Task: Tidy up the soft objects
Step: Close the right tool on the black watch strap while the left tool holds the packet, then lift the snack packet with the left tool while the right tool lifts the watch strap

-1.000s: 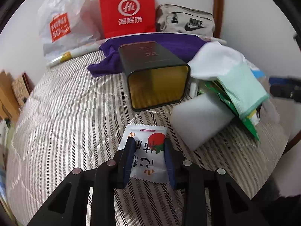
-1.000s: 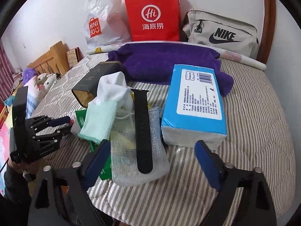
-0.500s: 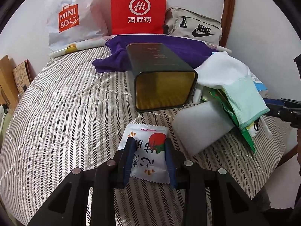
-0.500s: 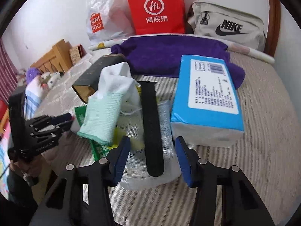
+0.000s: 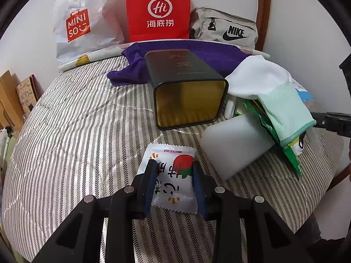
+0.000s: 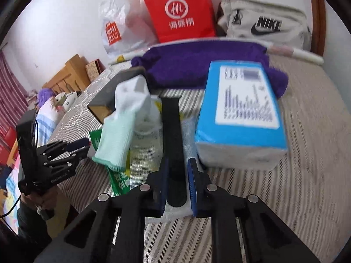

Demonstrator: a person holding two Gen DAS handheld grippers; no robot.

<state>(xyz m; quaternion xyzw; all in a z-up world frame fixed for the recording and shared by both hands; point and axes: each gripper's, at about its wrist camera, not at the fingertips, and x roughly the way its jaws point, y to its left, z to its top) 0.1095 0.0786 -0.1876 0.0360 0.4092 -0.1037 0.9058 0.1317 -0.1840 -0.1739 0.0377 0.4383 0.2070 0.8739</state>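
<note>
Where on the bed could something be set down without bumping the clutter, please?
The striped bedspread is bare left of the dark tin, between the purple towel and the snack packet. Another bare stretch lies right of the blue tissue pack. Between tin and tissue pack it is crowded: sock, watch strap, mesh pouch.

The left gripper (image 5: 174, 164) points forward and downward, its blue-padded jaws narrowly spaced and pressing from both sides on a flat packet. The right gripper (image 6: 177, 168) points forward and downward, its jaws drawn close together on a black strap. A hand (image 6: 42, 199) grips the left gripper's handle from below.
</note>
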